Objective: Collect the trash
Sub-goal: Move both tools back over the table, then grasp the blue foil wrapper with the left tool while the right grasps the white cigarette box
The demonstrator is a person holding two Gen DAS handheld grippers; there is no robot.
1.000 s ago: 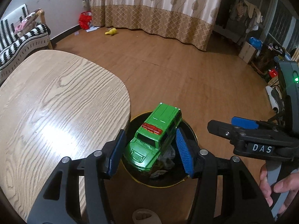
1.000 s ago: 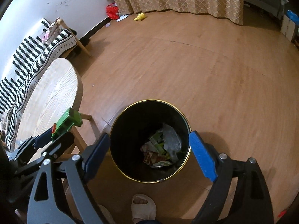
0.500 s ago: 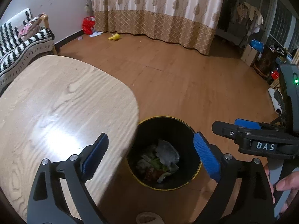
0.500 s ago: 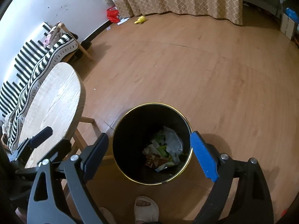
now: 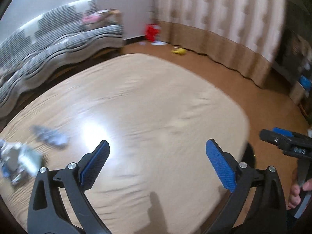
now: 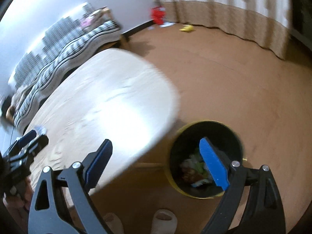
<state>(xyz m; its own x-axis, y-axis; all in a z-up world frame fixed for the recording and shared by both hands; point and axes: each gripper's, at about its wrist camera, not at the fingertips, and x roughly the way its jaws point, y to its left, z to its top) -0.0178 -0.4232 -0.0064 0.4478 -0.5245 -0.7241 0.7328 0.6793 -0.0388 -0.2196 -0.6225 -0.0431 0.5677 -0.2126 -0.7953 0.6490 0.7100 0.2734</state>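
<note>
Both views are motion-blurred. Floor (image 6: 243,81) is brown wood; a beige patterned curtain (image 5: 224,19) runs along the far wall, and a black-and-white striped sofa (image 5: 58,41) sits at the left against the pale wall.

Light wood table (image 5: 146,107) with rounded corners fills most of the left wrist view, with a bright glare patch near its middle. Top is mostly bare. At its left edge lies trash: a grey crumpled scrap (image 5: 49,137) and, just beside it nearer the edge, a larger grey-white wad (image 5: 17,159). Both are too blurred to identify further.

Black bin (image 6: 183,142) with a gold rim stands on the floor just past the table's right corner. Inside is a heap of mixed trash (image 6: 195,169), greenish, brown and white bits. Contents can't be resolved beyond that.

Left gripper (image 5: 157,162) hangs over the table, jaws opening, spread wide, nothing between the blue pads. Right gripper (image 6: 156,165) is over the table corner and bin, jaws spread wide, nothing between them; its right pad overlaps the bin opening in the view. Each gripper shows at the edge of the other's camera.

Small stuff: red bag (image 5: 153,32) at the wall by the curtain, yellow object (image 5: 178,51) on the floor near the curtain hem, a light slipper (image 6: 164,221) at the bottom of the right wrist view.
</note>
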